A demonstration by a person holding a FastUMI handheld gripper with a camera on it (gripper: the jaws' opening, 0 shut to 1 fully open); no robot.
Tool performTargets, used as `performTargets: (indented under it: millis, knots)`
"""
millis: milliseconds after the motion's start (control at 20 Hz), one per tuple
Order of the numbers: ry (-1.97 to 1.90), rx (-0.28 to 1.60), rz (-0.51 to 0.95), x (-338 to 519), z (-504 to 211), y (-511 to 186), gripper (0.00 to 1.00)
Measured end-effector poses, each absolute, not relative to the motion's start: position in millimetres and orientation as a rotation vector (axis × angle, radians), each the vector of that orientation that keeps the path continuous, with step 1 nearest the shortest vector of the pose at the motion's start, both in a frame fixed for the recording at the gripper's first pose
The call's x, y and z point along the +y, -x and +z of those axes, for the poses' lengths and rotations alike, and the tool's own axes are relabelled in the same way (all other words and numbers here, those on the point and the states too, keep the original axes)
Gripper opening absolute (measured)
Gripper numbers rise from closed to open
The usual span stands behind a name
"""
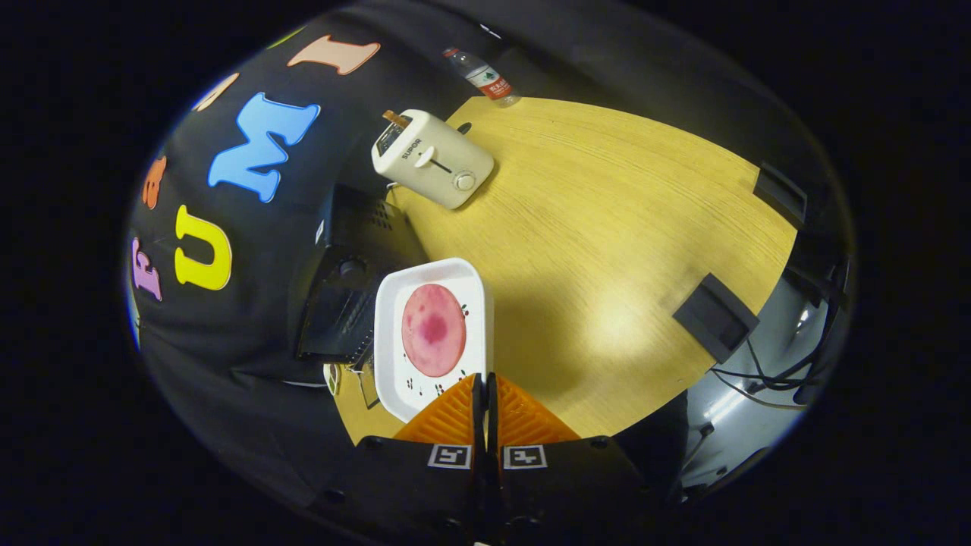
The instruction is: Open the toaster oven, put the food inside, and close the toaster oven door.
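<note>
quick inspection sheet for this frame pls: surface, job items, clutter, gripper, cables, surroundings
Surface: wooden table, light grain, bare in the middle.
Job's things: black toaster oven at the table's edge by the booth wall; whether its door is open cannot be told. White tray with a round pink food item just ahead of the fingers, partly over the oven.
Clutter: cream toaster beyond the tray, something sticking out of its slot; water bottle at the far edge.
Gripper: gripper with fingers closed at the tray's near rim; a grip on it cannot be confirmed.
Cables: black cables off the table's side.
Surroundings: black clamps on the table edge.
</note>
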State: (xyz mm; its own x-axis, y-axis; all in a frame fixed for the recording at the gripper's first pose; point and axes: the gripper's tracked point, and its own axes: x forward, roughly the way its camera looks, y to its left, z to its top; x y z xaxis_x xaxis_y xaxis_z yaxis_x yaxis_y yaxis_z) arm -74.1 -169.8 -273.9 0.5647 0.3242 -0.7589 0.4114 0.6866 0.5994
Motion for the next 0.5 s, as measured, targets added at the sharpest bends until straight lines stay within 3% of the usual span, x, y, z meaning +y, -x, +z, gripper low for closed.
performTargets:
  millis: [500]
  knots:
    - [-0.854, 1.027, 0.041, -93, -252, 67, 0.02]
